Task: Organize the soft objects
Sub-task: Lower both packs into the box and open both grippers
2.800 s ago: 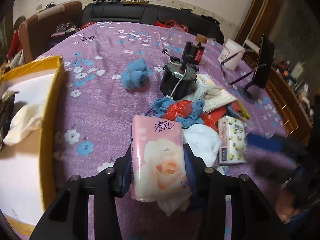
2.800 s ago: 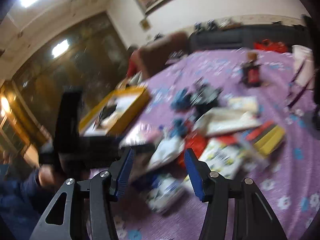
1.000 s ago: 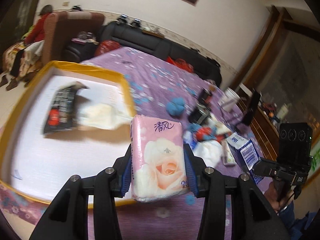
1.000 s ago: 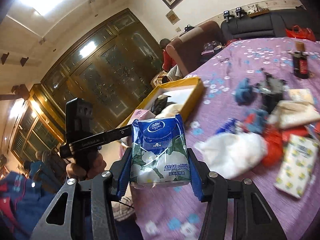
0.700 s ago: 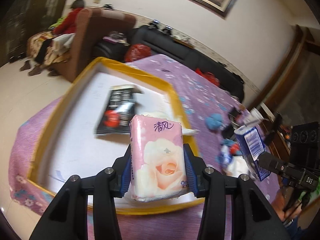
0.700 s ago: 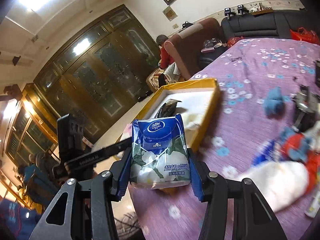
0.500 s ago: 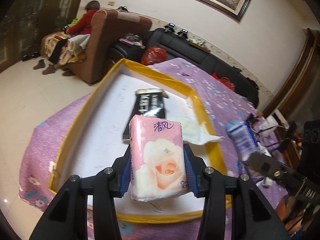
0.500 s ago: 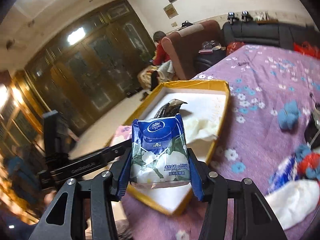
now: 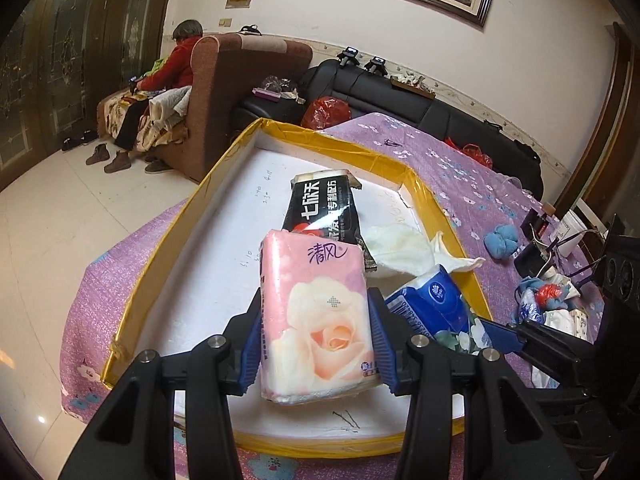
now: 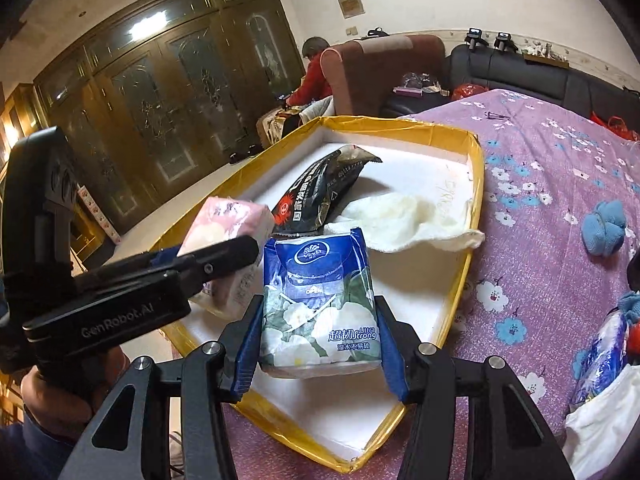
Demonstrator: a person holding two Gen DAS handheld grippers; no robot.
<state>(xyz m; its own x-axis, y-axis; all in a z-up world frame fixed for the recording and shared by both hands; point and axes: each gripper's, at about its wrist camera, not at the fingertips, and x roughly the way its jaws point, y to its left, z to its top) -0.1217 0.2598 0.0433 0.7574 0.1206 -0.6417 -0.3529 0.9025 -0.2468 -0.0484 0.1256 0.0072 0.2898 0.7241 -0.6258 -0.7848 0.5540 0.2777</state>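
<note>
My left gripper [image 9: 316, 344] is shut on a pink rose-print tissue pack [image 9: 320, 320] and holds it over the yellow-rimmed white tray [image 9: 200, 264]. My right gripper [image 10: 318, 338] is shut on a blue Vinda tissue pack [image 10: 320, 304] over the same tray [image 10: 474, 184]. The blue pack also shows in the left wrist view [image 9: 436, 304], just right of the pink pack. The pink pack also shows in the right wrist view [image 10: 224, 232], to the left. A black snack packet [image 9: 320, 208] and a cream cloth [image 9: 404, 250] lie in the tray.
On the purple flowered tablecloth [image 10: 540, 168] to the right lie a blue yarn ball [image 10: 604, 228], a white cloth [image 10: 608, 420] and a heap of mixed items [image 9: 548, 304]. Sofas [image 9: 248, 80] and a seated person [image 9: 176, 64] are beyond the table.
Both grippers have carried their tissue packs leftwards from the heap to above the tray. The packs now hang side by side over its near end.
</note>
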